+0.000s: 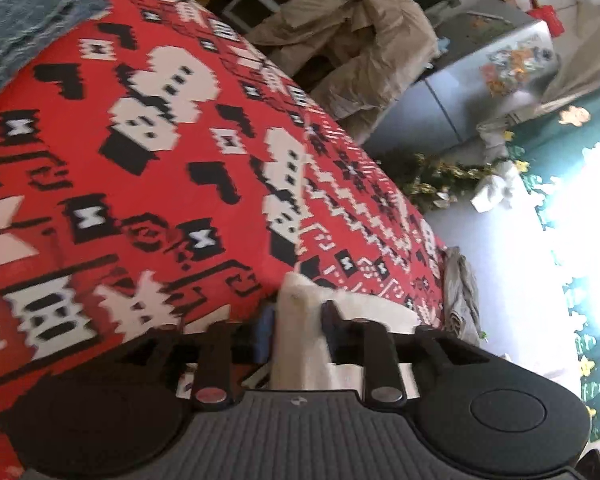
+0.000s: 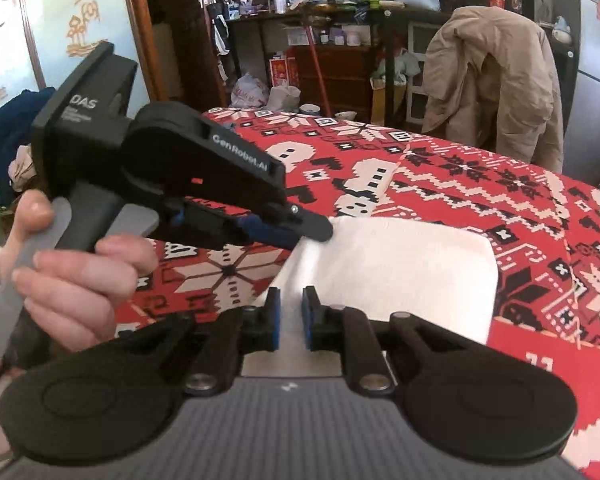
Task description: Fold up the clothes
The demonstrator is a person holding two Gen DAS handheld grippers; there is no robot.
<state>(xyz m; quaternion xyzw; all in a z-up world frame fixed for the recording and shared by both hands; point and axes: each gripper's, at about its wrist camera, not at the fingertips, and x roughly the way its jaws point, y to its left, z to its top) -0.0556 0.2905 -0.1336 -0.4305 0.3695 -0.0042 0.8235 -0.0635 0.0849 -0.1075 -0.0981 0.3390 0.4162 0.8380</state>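
A white folded cloth (image 2: 400, 272) lies on the red patterned cover (image 2: 500, 200). My right gripper (image 2: 293, 294) hovers at its near left edge. The blue pads stand a narrow gap apart, and only the cloth beneath shows in the gap. My left gripper (image 2: 318, 236), held by a hand (image 2: 80, 272), has its tips at the cloth's far left corner. In the left wrist view a raised fold of the white cloth (image 1: 380, 312) stands between the fingers of the left gripper (image 1: 298, 312). A thin gap shows beside the blue pad (image 1: 265, 328), so the jaws are loose around the fold.
Blue denim (image 1: 24, 12) lies at the far corner of the red cover (image 1: 140, 160). A grey rag (image 1: 460, 292) hangs at the cover's edge. A beige jacket (image 2: 492, 80) drapes over a chair behind. A fridge (image 1: 480, 80) and cluttered shelves (image 2: 320, 8) stand beyond.
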